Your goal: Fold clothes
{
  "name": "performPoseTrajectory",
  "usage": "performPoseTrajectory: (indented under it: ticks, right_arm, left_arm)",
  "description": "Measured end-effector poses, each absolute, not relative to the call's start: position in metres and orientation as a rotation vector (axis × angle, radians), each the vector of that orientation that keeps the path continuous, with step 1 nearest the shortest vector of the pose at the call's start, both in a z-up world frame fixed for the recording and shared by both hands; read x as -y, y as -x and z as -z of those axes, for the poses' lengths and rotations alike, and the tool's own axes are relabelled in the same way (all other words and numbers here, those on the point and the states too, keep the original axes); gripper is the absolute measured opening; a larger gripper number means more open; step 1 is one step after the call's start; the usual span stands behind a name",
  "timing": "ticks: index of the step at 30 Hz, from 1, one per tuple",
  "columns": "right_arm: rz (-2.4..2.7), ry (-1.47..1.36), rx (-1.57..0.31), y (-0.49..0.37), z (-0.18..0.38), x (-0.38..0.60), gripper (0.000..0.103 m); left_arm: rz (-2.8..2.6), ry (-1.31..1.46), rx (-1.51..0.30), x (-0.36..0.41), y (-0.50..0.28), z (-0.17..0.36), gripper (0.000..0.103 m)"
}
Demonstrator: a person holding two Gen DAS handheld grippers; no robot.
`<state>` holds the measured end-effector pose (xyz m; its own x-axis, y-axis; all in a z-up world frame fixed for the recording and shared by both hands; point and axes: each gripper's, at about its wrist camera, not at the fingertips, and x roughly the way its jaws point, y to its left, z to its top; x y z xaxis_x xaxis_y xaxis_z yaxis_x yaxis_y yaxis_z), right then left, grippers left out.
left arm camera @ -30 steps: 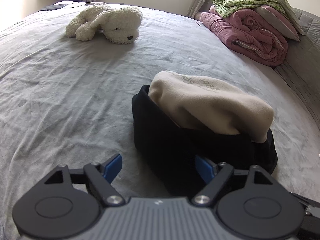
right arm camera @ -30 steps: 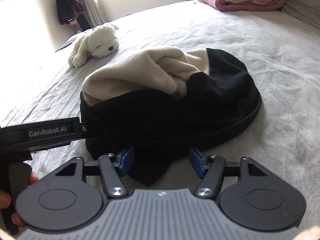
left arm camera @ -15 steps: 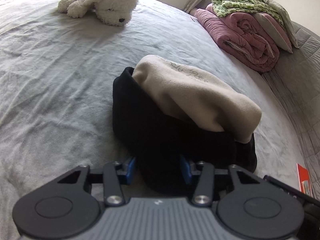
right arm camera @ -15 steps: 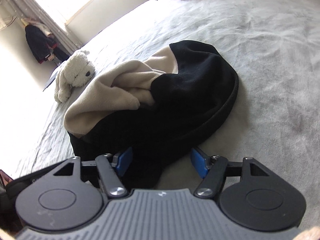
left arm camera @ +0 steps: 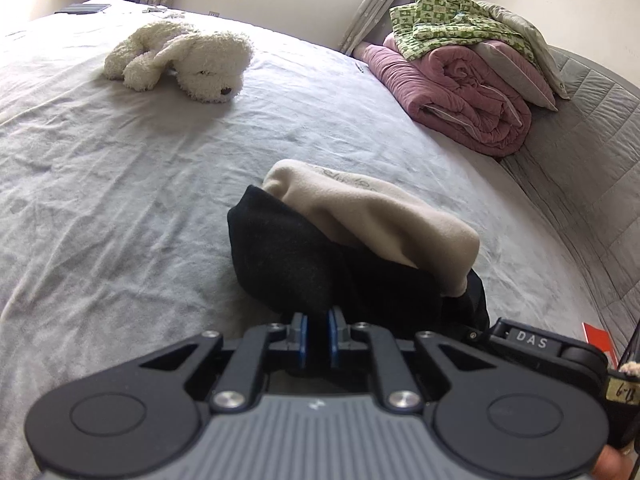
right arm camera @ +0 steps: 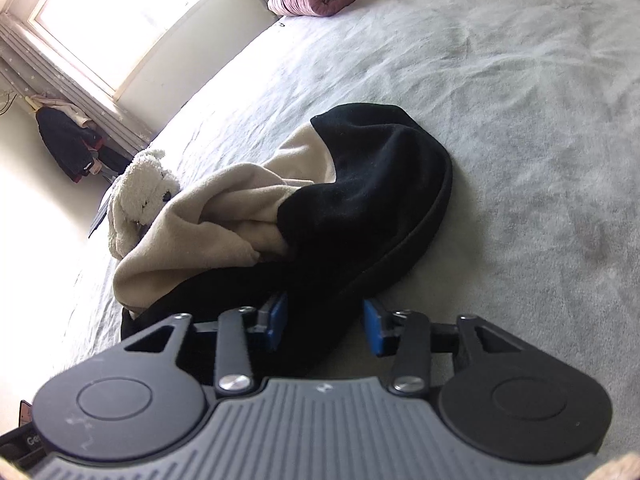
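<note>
A bundled black-and-beige garment (left arm camera: 352, 248) lies on the grey bed. Its beige part (left arm camera: 372, 216) rests on top of the black part (left arm camera: 288, 264). My left gripper (left arm camera: 318, 338) is shut on the near black edge, pinching the cloth between its blue pads. In the right wrist view the same garment (right arm camera: 320, 216) lies ahead. My right gripper (right arm camera: 325, 328) stands open, with a black fold of the garment (right arm camera: 316, 320) lying between its blue pads (right arm camera: 276, 322). The right gripper's body shows at the lower right of the left wrist view.
A white plush dog (left arm camera: 184, 60) lies at the far left of the bed, also seen as the plush dog (right arm camera: 140, 196). Folded pink quilts (left arm camera: 460, 88) with a green patterned cloth (left arm camera: 444, 24) are stacked at the back right by the grey headboard (left arm camera: 592, 152). Dark clothes (right arm camera: 68, 144) hang by the window.
My left gripper has gone from open to shut on the garment's black edge. The right gripper moved closer, so black cloth now lies between its open pads.
</note>
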<state>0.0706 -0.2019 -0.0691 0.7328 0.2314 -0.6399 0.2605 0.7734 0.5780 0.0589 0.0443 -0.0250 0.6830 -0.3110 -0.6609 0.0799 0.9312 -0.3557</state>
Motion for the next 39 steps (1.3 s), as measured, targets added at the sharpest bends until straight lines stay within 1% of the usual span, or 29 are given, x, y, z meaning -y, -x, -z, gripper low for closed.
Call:
performPoseTrajectory:
  ticks: [1,2,4,9,12,18,25,27,28,29,30,31,32,36,39]
  right_arm:
    - [0.014,-0.701,-0.764,-0.073,0.070,0.202,0.017]
    - [0.015,-0.701,-0.757,-0.073,0.070,0.203,0.013]
    - [0.013,-0.700,-0.728,-0.072,0.066,0.203,0.011]
    - [-0.076,-0.624,-0.626,-0.056,0.034,0.195,0.011]
    - [-0.139,-0.594,-0.610,-0.045,0.020,0.189,0.010]
    - [-0.212,-0.581,-0.622,-0.023,0.010,0.184,0.010]
    - [-0.158,-0.557,-0.555,-0.007,0.001,0.200,0.010]
    - [-0.131,-0.567,-0.551,-0.004,0.002,0.208,0.010]
    - [-0.118,-0.576,-0.552,-0.004,0.003,0.212,0.010]
    - [-0.104,-0.583,-0.553,-0.003,0.003,0.216,0.010]
    - [-0.087,-0.580,-0.553,-0.003,0.004,0.218,0.010]
    - [-0.073,-0.576,-0.552,-0.002,0.004,0.219,0.010]
    - [-0.063,-0.575,-0.551,-0.002,0.004,0.221,0.010]
    - [-0.030,-0.577,-0.551,-0.003,0.006,0.227,0.010]
    - [0.001,-0.560,-0.530,-0.002,0.003,0.235,0.010]
  left_arm:
    - [0.221,0.304,-0.786,-0.044,-0.058,0.024,0.010]
    - [0.220,0.299,-0.781,-0.045,-0.058,0.023,0.010]
    - [0.218,0.311,-0.780,-0.048,-0.058,0.021,0.010]
    - [0.183,0.275,-0.730,-0.056,-0.053,0.009,0.010]
    - [0.168,0.257,-0.691,-0.061,-0.047,-0.002,0.009]
    - [0.168,0.244,-0.685,-0.072,-0.037,-0.009,0.009]
    - [0.178,0.219,-0.703,-0.078,-0.026,-0.010,0.009]
    - [0.184,0.226,-0.712,-0.081,-0.024,-0.009,0.010]
    - [0.191,0.249,-0.721,-0.084,-0.024,-0.007,0.016]
    - [0.199,0.276,-0.733,-0.087,-0.025,-0.006,0.024]
    - [0.205,0.298,-0.745,-0.089,-0.027,-0.003,0.030]
    - [0.207,0.313,-0.758,-0.089,-0.028,-0.001,0.042]
    - [0.209,0.328,-0.770,-0.090,-0.030,0.001,0.045]
    - [0.227,0.338,-0.809,-0.082,-0.035,0.010,0.046]
    - [0.249,0.313,-0.847,-0.070,-0.038,0.018,0.050]
